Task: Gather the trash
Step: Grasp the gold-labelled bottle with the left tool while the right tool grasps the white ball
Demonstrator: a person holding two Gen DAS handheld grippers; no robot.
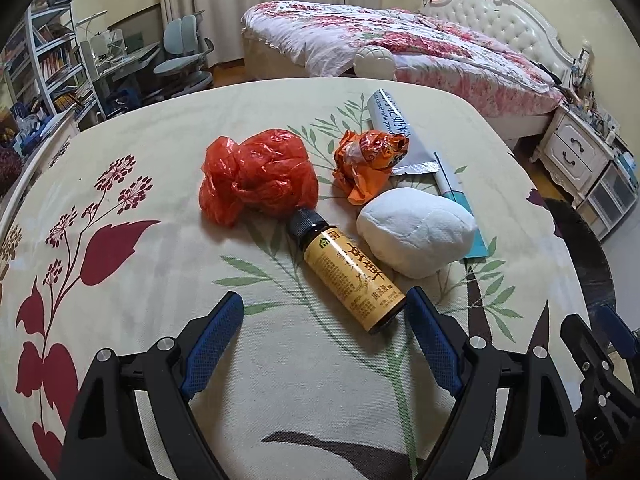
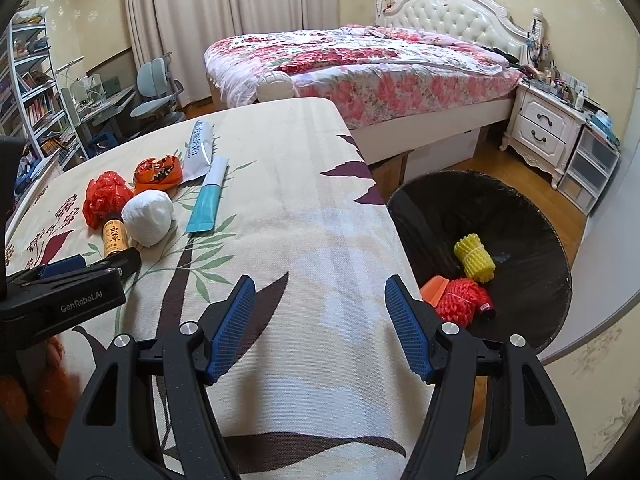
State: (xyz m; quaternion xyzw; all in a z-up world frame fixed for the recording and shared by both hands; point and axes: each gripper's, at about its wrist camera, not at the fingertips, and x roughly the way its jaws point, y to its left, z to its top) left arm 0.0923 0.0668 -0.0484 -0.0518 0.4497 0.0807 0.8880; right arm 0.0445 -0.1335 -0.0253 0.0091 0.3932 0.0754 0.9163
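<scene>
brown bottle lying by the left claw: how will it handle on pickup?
The brown bottle lies on its side, so a nudge across its length probably rolls it. It looks rigid, likely glass, so the left claw should hold it without crushing. The glossy label may be slippery.

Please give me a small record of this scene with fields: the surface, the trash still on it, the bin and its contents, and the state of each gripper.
surface: table with a floral cloth
trash on table: red plastic bag, orange wrapper, white paper ball, brown bottle lying on its side, silver sachet, teal packet
bin: black-lined bin beside the table
in bin: yellow foam net, red foam net, orange scrap
left gripper: open, empty, near the bottle's base
right gripper: open, empty, over the table edge
</scene>
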